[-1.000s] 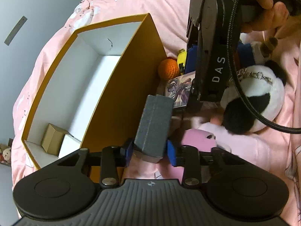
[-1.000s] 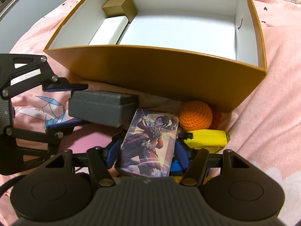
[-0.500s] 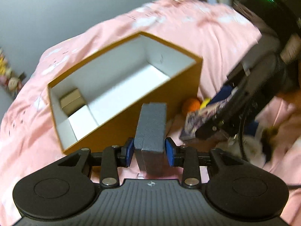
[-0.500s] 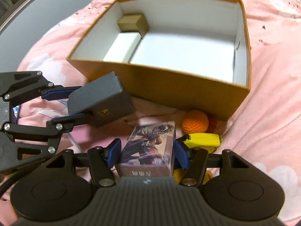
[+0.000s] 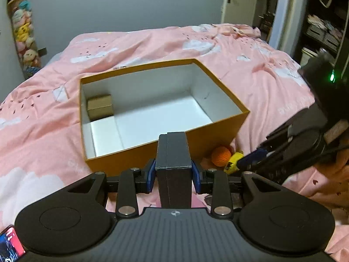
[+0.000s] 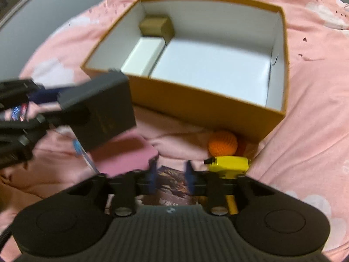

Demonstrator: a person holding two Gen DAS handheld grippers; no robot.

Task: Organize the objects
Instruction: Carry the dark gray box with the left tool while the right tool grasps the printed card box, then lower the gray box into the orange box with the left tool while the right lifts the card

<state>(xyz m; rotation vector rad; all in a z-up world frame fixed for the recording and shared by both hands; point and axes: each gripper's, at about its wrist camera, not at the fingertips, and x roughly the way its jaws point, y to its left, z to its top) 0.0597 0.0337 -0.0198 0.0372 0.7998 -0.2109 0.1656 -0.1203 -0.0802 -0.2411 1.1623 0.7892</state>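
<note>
Pink bed (image 5: 250, 65), soft quilt. Orange cardboard box (image 5: 218, 135) on it: rigid, white inside, mostly empty. Left gripper (image 5: 173, 172) clamps dark grey box (image 5: 173, 163) by its flat sides, near box wall (looks light, stiff, matte). Right gripper (image 6: 170, 178) closing around glossy card box (image 6: 174, 190); take long edges, likely slippery.
</note>
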